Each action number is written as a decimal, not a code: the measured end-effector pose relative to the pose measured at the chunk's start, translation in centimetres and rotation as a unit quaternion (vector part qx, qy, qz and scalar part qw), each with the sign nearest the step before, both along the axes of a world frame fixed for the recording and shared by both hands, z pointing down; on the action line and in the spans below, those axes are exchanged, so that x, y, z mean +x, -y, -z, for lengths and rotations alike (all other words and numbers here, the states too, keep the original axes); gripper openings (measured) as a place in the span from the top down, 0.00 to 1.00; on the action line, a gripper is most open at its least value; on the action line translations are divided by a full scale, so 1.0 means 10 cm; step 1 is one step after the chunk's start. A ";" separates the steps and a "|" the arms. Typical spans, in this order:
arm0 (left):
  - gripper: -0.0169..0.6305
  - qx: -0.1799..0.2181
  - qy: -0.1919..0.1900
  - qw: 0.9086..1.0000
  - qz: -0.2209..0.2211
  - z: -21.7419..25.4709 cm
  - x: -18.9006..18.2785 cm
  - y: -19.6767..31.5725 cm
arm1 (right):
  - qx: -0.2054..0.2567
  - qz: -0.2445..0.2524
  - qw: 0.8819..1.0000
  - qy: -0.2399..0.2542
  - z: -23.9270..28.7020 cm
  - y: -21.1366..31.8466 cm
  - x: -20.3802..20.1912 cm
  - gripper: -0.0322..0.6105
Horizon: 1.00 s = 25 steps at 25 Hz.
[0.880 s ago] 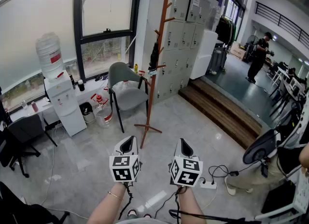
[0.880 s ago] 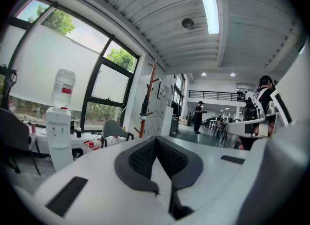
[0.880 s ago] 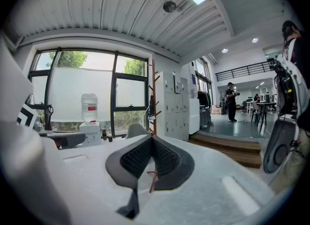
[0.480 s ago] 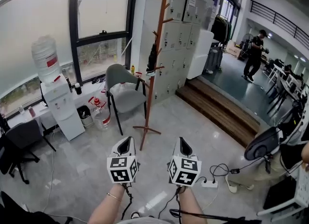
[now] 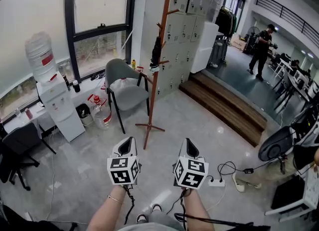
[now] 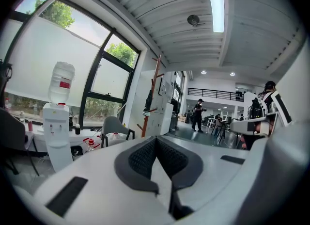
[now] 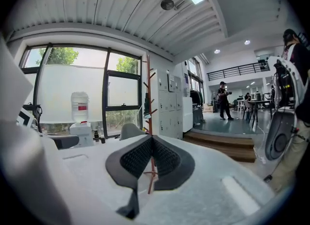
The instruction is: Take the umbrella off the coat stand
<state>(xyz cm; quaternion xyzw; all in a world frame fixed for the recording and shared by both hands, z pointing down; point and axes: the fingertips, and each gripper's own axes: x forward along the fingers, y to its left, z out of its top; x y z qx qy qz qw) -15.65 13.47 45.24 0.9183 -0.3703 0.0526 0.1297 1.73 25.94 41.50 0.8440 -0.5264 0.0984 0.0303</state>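
A tall red-brown wooden coat stand (image 5: pixel 159 75) rises from the floor ahead of me, in front of the window. A dark folded umbrella (image 5: pixel 156 53) hangs from one of its pegs, about halfway up. My left gripper (image 5: pixel 127 144) and right gripper (image 5: pixel 192 148) are held side by side well short of the stand, both shut and empty. In the left gripper view the stand (image 6: pixel 151 90) and the umbrella (image 6: pixel 147 104) are small and far beyond the closed tips (image 6: pixel 156 139). The right gripper view has the stand (image 7: pixel 148 93) straight above its closed tips (image 7: pixel 152 137).
A grey chair (image 5: pixel 122 83) stands just left of the stand. A water dispenser (image 5: pixel 55 100) and a black office chair (image 5: pixel 20 148) are further left. Grey lockers (image 5: pixel 187 31) and a wooden step (image 5: pixel 224 108) lie to the right. A power strip (image 5: pixel 215 181) with cables and a fan (image 5: pixel 276 145) are near my right.
The head view has shifted, so the stand sits slightly higher and further left in the picture. Both grippers stay shut, side by side, a little closer to the stand's foot.
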 end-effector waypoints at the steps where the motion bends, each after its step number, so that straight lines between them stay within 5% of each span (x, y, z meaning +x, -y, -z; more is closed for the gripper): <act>1: 0.97 -0.002 0.001 1.000 0.000 -0.01 0.01 0.03 | -0.003 -0.004 1.000 0.002 -0.02 0.02 0.03 0.94; 25: 0.97 0.008 0.004 0.999 0.053 0.09 1.37 1.60 | -0.009 0.040 0.999 -0.004 0.05 1.70 1.54 0.94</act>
